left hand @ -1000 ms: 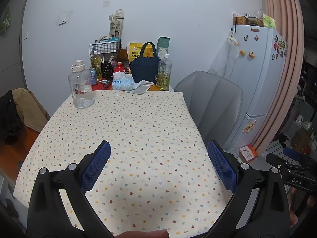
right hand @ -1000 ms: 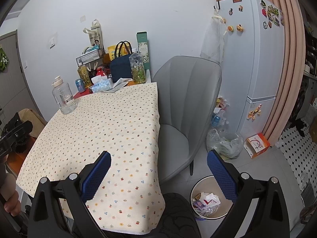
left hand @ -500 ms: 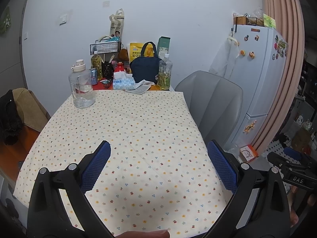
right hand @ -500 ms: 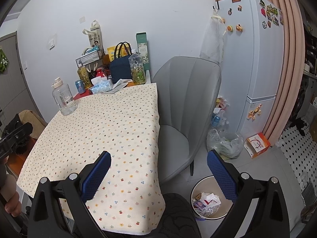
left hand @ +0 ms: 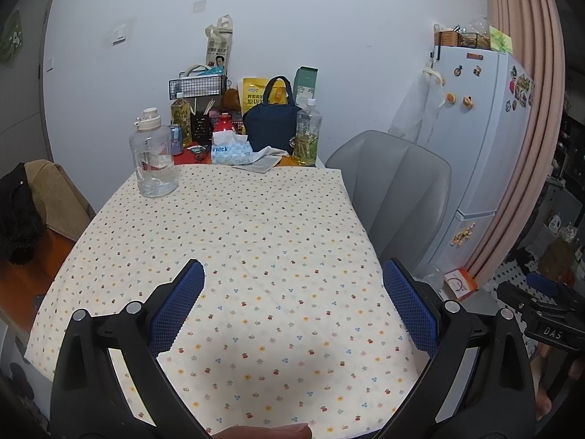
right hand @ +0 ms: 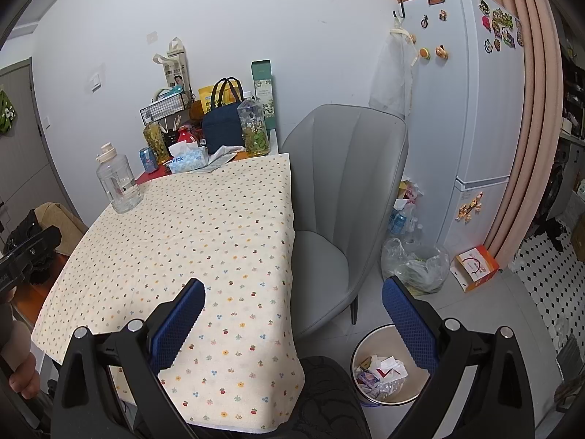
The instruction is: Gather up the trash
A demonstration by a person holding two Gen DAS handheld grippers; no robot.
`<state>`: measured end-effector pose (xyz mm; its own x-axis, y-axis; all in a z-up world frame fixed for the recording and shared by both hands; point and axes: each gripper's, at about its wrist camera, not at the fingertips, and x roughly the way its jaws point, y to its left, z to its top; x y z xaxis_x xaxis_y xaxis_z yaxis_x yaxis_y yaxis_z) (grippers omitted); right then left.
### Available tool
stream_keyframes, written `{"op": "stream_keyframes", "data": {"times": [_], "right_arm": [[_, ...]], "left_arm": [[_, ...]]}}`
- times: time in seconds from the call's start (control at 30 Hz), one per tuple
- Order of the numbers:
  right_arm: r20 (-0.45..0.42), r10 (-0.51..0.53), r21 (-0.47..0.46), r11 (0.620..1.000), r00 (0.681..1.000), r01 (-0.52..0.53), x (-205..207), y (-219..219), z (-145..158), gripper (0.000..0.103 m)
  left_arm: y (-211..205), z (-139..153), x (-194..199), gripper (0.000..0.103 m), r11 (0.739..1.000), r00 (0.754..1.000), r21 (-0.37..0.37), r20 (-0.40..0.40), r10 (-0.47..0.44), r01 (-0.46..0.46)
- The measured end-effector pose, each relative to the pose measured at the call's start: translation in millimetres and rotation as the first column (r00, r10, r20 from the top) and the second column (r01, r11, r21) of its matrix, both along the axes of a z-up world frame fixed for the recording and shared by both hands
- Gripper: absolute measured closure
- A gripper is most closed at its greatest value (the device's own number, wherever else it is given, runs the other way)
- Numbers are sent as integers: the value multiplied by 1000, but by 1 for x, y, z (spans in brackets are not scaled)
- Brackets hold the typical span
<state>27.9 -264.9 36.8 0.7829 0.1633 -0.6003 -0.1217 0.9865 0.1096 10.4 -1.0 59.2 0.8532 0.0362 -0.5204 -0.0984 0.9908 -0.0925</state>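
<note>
Trash is the job, and what I can see of it sits in two places: wrappers and crumpled paper already in the bin [right hand: 387,369] on the floor off the desk's near right corner, and a crumpled paper [left hand: 265,159] at the far edge of the desk [left hand: 234,256], lying against the tissue box [left hand: 231,153] and in front of the dark bag [left hand: 270,124]. The cloth over the near half of the desk carries nothing I could pick up. My left tongs [left hand: 292,307] hang over the near edge with the jaws spread wide and nothing between them; my right tongs [right hand: 292,307] are just as wide and empty, one finger over the desk's near right corner and the other over the floor by the bin. I judge the paper to be very light, soft and easily crushed, so it should need little squeeze; I would close on a raised fold or bunched part rather than a flat sheet edge, which could slip out of the pads or slide on the cloth. Whether it is truly trash or a leaflet in use I cannot tell from here. The can [left hand: 176,139] and the two bottles of yellow-green liquid near it look in use, hard and rounder, and I would leave them. A clear plastic bag [right hand: 416,265] on the floor beside the chair [right hand: 343,197] may also be rubbish; it would be limp and best taken at its gathered top.
</note>
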Motion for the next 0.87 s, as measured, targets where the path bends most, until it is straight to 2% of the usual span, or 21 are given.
{"op": "stream_keyframes", "data": {"times": [0.87], "right_arm": [[-37, 4, 3, 1000, 999, -4, 8, 0, -12, 8]], "left_arm": [[2, -17, 8, 6, 1000, 999, 2, -47, -19, 19]]}}
